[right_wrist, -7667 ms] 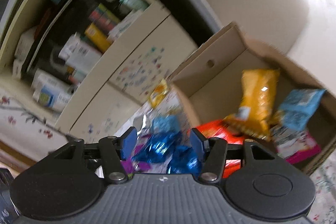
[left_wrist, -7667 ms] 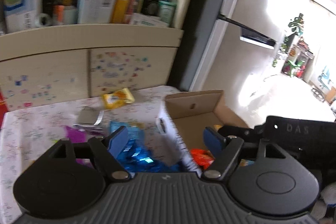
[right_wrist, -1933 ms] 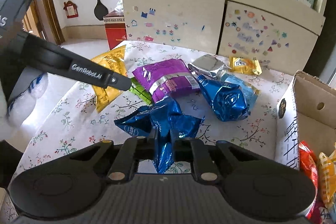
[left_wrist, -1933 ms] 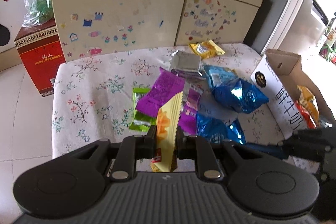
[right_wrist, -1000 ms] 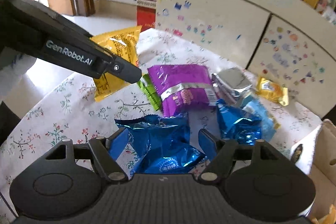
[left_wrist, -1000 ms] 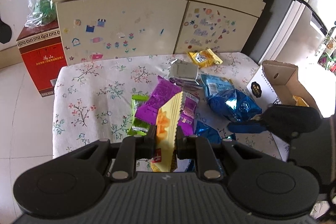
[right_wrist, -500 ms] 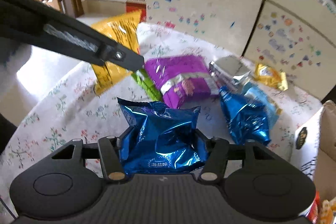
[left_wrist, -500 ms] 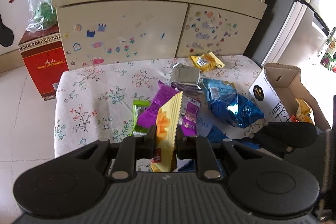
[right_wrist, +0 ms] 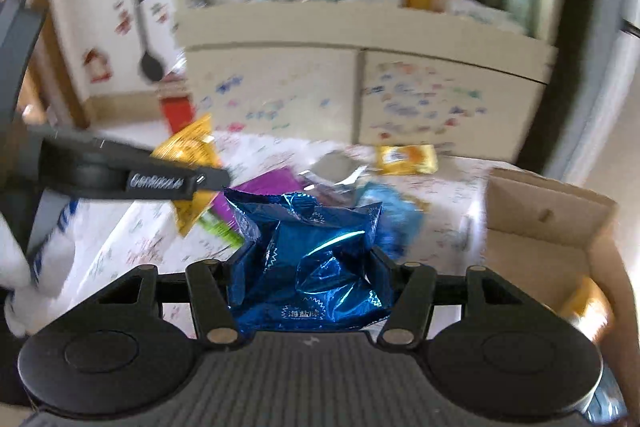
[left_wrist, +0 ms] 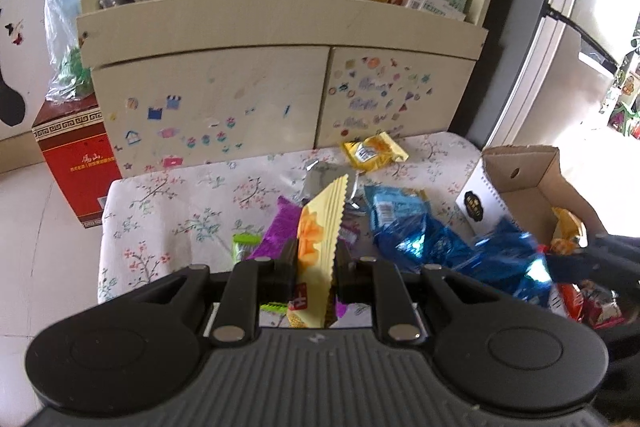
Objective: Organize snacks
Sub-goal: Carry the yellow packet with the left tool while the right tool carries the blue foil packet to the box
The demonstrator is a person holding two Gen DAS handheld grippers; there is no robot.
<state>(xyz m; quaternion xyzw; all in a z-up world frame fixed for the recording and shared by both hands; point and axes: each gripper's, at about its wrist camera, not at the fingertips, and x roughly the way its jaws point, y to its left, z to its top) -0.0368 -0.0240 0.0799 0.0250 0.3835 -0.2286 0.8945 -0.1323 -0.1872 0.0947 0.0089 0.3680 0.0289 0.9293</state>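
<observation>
Lifted clear of the desk since half a second ago, the crumpled blue foil packet [right_wrist: 316, 263] now rides between the fingers of the right gripper [right_wrist: 310, 279], which is clamped on its two sides, while the blurred background in the right wrist view suggests the tool is swinging toward the cardboard box [right_wrist: 560, 223] at the desk's right edge; the left gripper [left_wrist: 316, 263] is squeezed on an upright pale yellow wafer packet [left_wrist: 320, 223] with a serrated top, raised above the floral desk [left_wrist: 160, 211] much as it was in the earlier frames

Remaining on the desk are a purple packet [left_wrist: 280, 231] and a green packet [left_wrist: 244, 243] near the middle, a silver packet [left_wrist: 324, 179] and a small yellow packet [left_wrist: 374, 151] toward the back edge by the stickered cabinet [left_wrist: 224, 107], and a light blue packet [left_wrist: 390, 205] with another blue foil packet [left_wrist: 420, 243] toward the right edge, just beside the box; orange and red packets [left_wrist: 568, 227] already lie inside it

Judged from this, the step in hand is carrying both held snacks to the box, with roughly half the pile unsorted; the next move calls for bringing the right gripper over the box's open top and letting go only once the puffy packet is past the near wall, with the left following without the two tools colliding
</observation>
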